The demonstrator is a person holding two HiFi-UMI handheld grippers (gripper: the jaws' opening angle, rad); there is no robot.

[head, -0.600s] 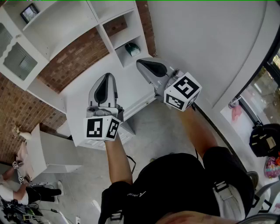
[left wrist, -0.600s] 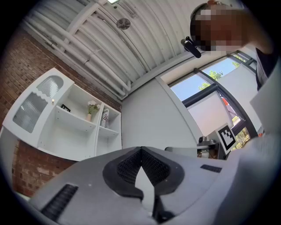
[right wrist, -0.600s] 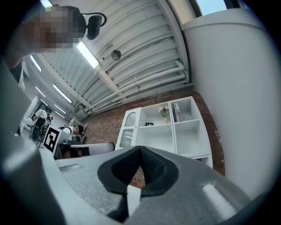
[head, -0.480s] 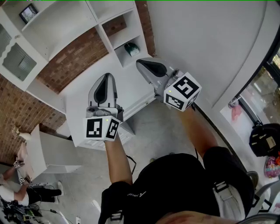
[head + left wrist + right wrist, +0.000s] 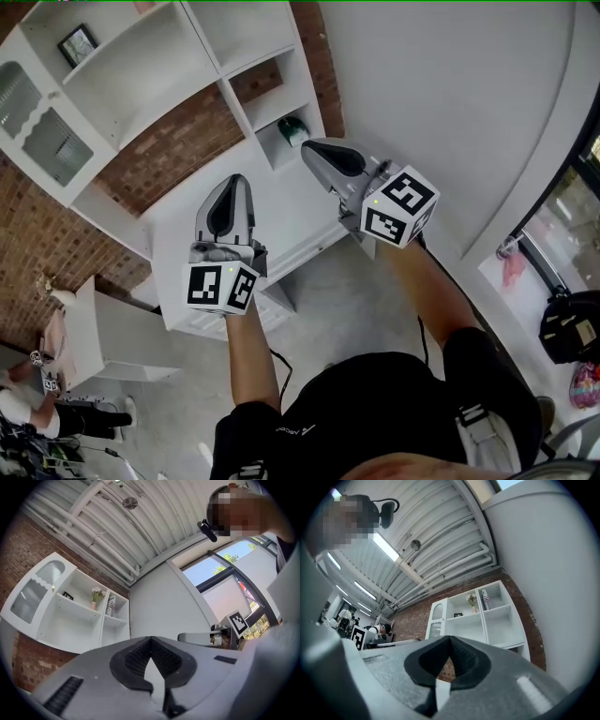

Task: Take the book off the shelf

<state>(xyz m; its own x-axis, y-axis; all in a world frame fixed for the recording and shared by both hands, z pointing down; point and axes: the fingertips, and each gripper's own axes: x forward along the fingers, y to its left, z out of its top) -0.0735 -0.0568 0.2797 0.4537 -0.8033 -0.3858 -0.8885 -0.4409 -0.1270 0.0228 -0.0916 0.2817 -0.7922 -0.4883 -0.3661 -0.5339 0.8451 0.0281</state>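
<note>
The book [image 5: 111, 605] stands upright in the top right compartment of the white shelf unit [image 5: 141, 70]; the right gripper view shows this book [image 5: 486, 599] too. It is outside the head view. Both grippers are held up in front of the shelf, well short of it. My left gripper [image 5: 232, 180] is shut, its tips [image 5: 150, 640] meeting with nothing between them. My right gripper [image 5: 309, 146] is shut and empty as well, its tips [image 5: 450, 640] together, pointing toward a lower cubby that holds a green object [image 5: 292, 131].
A small picture frame [image 5: 77, 44] and a flower vase [image 5: 96, 597] share the shelf left of the book. A glass cabinet door [image 5: 42, 127] is at the far left. Bags [image 5: 570, 328] lie on the floor at right, and a person [image 5: 37, 394] is at lower left.
The shelf has slid lower and a little rightward in the head view, showing more of its upper compartments. Both grippers stay shut; the right one now lies closer to the green object's cubby.
</note>
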